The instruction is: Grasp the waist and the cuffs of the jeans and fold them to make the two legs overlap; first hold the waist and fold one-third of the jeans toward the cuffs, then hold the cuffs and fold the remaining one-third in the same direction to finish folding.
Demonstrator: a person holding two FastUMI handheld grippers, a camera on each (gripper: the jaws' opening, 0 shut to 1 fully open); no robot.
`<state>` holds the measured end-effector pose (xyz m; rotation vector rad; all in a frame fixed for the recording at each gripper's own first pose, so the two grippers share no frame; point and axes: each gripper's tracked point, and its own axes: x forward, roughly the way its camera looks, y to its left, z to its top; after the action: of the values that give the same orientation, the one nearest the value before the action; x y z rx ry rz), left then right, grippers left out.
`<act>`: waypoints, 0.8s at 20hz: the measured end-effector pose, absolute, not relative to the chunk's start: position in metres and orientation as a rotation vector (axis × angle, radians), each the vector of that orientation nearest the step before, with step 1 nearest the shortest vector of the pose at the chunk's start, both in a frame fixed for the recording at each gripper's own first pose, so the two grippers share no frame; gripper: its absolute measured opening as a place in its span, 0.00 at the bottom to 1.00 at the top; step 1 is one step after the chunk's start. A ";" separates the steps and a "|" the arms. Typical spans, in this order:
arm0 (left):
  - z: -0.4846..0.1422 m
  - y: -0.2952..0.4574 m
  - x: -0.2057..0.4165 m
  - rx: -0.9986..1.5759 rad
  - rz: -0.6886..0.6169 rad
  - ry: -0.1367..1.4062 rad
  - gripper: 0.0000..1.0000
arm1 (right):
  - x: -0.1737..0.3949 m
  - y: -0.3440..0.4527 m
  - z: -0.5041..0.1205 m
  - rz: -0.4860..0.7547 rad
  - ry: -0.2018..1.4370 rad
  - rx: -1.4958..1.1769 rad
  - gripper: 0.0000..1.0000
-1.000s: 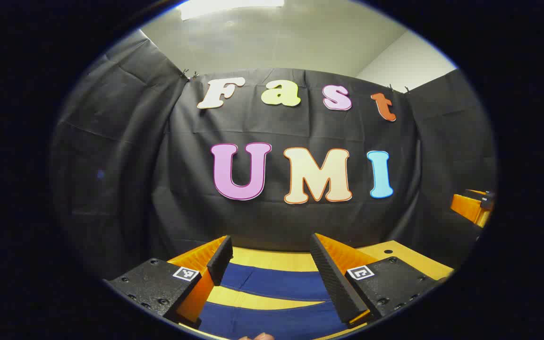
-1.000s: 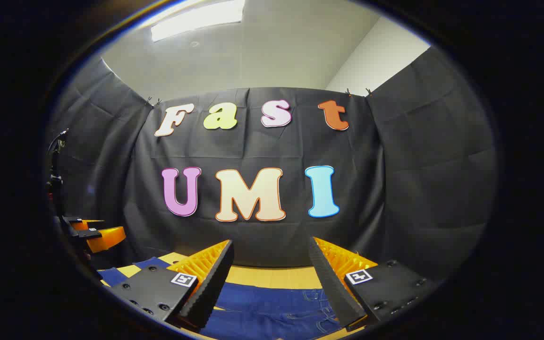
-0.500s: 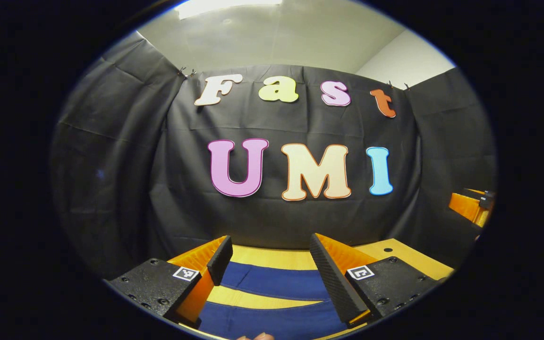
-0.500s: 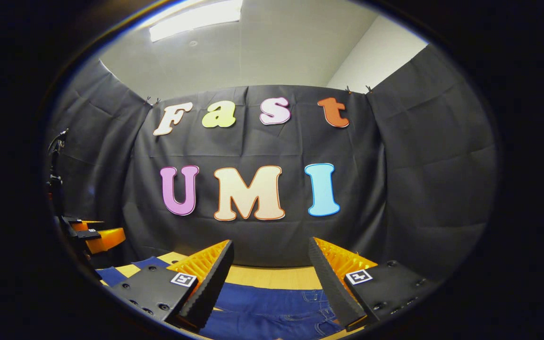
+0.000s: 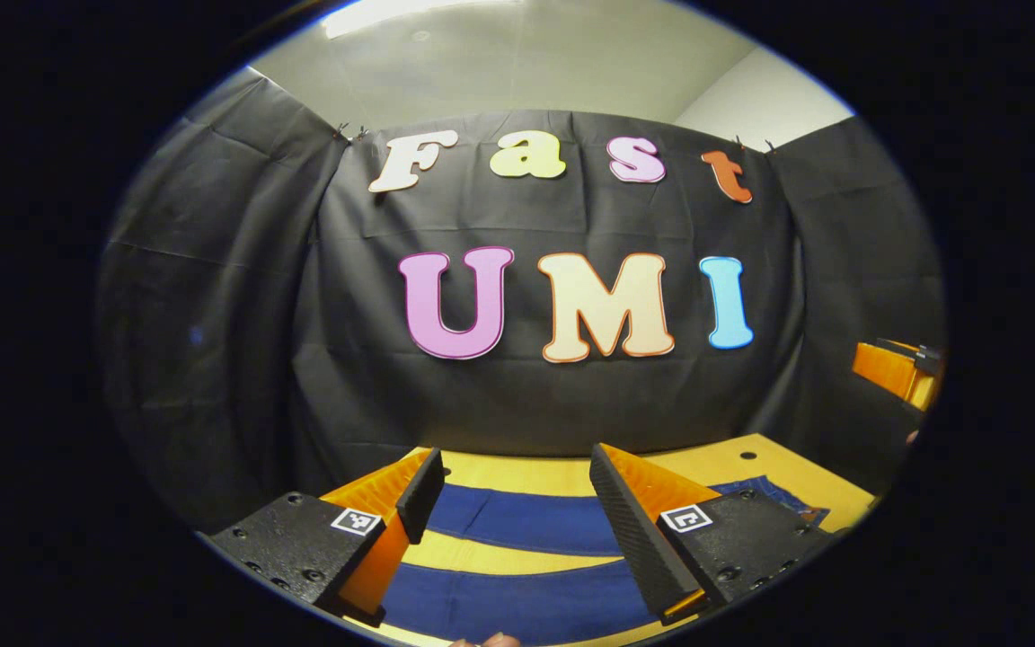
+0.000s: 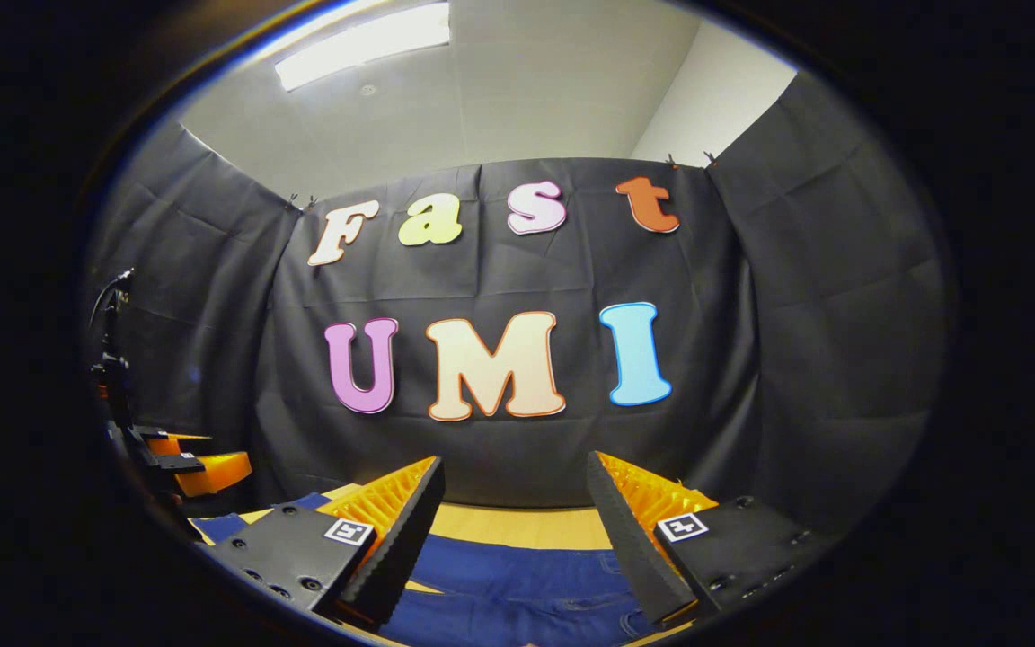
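Jeans [image 5: 517, 521] flat on table [image 5: 778, 463], both jaws apart, labels seemingly unreadable.

No readable text, brand or number. Small square black-and-white coded markers sit on each finger mount of left hand-held gripper [image 5: 514, 490] and right hand-held gripper [image 6: 514, 494]; patterns, not legible characters.
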<state>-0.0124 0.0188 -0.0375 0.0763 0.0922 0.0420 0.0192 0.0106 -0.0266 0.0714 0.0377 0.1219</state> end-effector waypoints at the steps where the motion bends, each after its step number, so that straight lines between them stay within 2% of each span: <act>1: -0.040 0.031 -0.018 0.100 0.059 0.095 1.00 | 0.019 0.015 -0.032 0.140 0.044 0.073 1.00; 6: -0.073 0.114 -0.053 0.281 0.103 0.201 1.00 | 0.015 0.031 -0.035 0.113 0.055 0.067 0.97; 7: -0.085 0.135 -0.060 0.320 0.107 0.242 0.95 | 0.013 0.039 -0.035 0.110 0.053 0.070 0.99; 9: -0.093 0.163 -0.070 0.391 0.090 0.288 0.96 | 0.013 0.048 -0.040 0.085 0.055 0.056 0.98; 10: -0.098 0.179 -0.073 0.437 0.084 0.311 1.00 | 0.013 0.054 -0.046 0.079 0.069 0.053 0.99; 11: -0.104 0.192 -0.075 0.481 0.070 0.327 0.95 | 0.011 0.061 -0.048 0.077 0.076 0.055 0.96; 16: -0.149 0.240 -0.086 0.690 -0.032 0.470 0.95 | 0.010 0.071 -0.056 0.029 0.070 0.017 0.99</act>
<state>-0.0863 0.2404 -0.1486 0.6901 0.4702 -0.0320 0.0102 0.0707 -0.0559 0.0174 0.0697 0.0292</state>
